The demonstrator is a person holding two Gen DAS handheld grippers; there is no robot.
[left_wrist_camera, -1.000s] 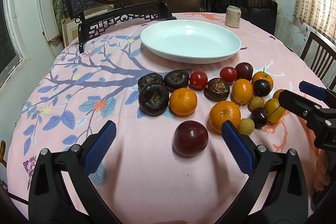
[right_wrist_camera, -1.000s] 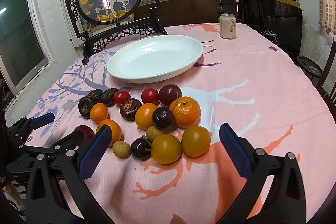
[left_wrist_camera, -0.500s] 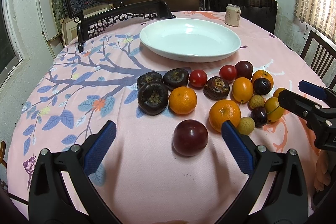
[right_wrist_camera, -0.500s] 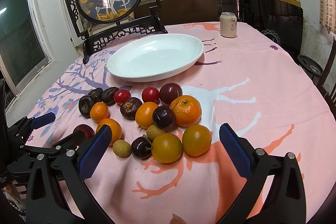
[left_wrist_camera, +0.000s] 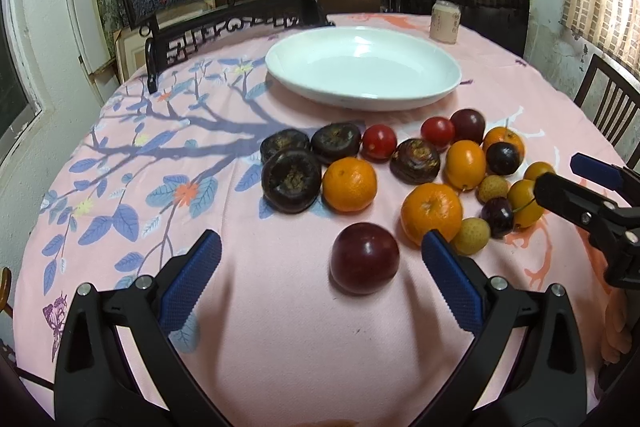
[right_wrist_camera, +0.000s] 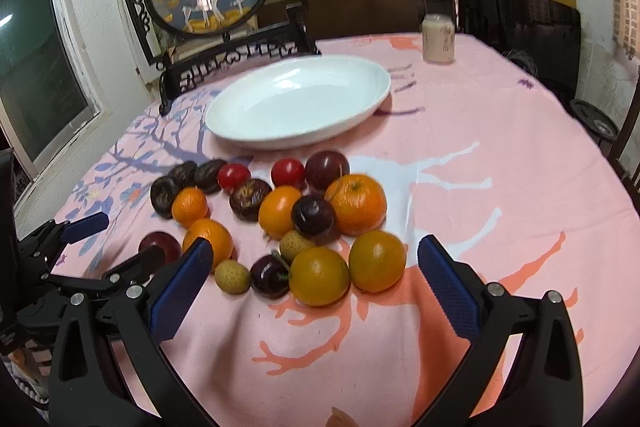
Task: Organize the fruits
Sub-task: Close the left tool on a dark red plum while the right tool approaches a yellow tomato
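Only the left wrist view shows the plum (left_wrist_camera: 364, 258) whole, between wide fingers (left_wrist_camera: 448, 279).

Left gripper (left_wrist_camera: 321, 259) fingers (left_wrist_camera: 188, 283) were spread wide, holding nothing. Right gripper (right_wrist_camera: 310, 269) fingers (right_wrist_camera: 448, 287) were likewise wide apart, empty, low and level.

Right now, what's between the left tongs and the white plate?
In the left wrist view, a dark red plum sits nearest the left tongs, then scattered fruit before the white plate.
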